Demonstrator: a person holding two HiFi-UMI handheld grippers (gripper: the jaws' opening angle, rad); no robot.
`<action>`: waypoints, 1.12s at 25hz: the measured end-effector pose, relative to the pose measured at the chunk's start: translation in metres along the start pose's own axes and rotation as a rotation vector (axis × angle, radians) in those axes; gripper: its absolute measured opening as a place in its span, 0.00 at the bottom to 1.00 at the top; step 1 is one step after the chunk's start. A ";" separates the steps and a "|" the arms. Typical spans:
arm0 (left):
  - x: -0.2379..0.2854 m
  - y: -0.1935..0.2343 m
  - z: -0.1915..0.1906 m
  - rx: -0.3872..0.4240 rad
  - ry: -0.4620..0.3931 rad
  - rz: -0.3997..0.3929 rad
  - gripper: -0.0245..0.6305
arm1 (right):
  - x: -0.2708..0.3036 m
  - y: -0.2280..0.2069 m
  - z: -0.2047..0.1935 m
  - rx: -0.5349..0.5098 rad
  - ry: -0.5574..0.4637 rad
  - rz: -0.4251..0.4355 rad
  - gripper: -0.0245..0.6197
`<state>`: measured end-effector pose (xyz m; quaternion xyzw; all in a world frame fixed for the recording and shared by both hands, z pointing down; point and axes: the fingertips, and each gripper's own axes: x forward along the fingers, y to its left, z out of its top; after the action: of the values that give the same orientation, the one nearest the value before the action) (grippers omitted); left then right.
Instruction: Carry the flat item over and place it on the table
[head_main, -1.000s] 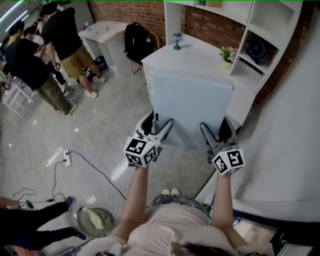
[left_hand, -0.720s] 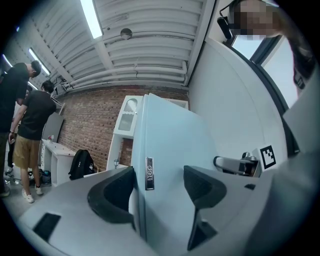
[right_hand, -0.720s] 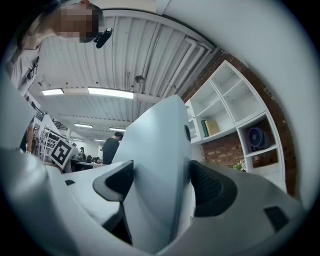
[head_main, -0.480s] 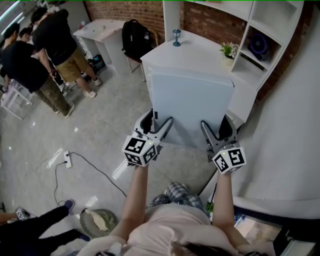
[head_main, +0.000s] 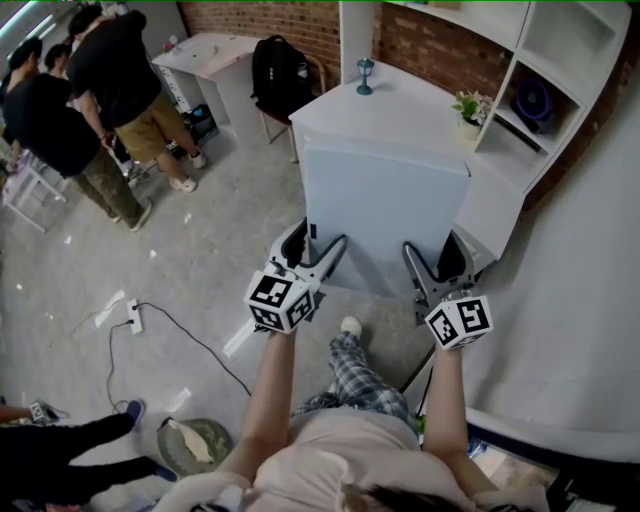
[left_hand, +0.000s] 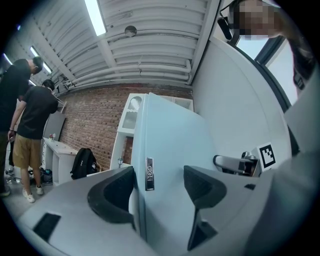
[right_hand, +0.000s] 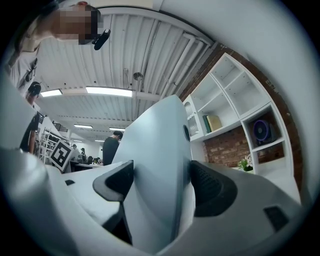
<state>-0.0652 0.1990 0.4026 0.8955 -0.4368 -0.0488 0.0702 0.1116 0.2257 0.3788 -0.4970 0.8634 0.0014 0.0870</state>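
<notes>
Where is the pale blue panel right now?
In the head view's centre, the pale blue panel is gripped at its near edge by the left gripper and right gripper, just before the white table.

Flat panel (head_main: 385, 210) between left gripper (head_main: 320, 242) and right gripper (head_main: 432, 246), table (head_main: 400, 100) just beyond, shelving (head_main: 512, 70) at right, people (head_main: 120, 70) far left.

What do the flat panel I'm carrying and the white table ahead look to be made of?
The flat panel: pale blue, smooth matte, likely rigid plastic or coated board; no sag though held at one edge. Its small badge looks silvery metal. The white table: smooth, probably painted or laminated board.
</notes>
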 end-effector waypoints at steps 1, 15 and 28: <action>0.004 0.004 -0.001 0.001 0.001 0.001 0.52 | 0.004 -0.003 -0.003 -0.001 0.000 0.000 0.60; 0.126 0.101 -0.023 0.007 0.016 0.010 0.52 | 0.131 -0.083 -0.044 0.014 -0.002 -0.002 0.60; 0.335 0.263 0.018 0.020 0.025 0.037 0.52 | 0.369 -0.217 -0.050 0.020 -0.015 0.036 0.60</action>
<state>-0.0661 -0.2267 0.4206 0.8885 -0.4528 -0.0321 0.0675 0.1097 -0.2051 0.3905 -0.4806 0.8714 -0.0021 0.0982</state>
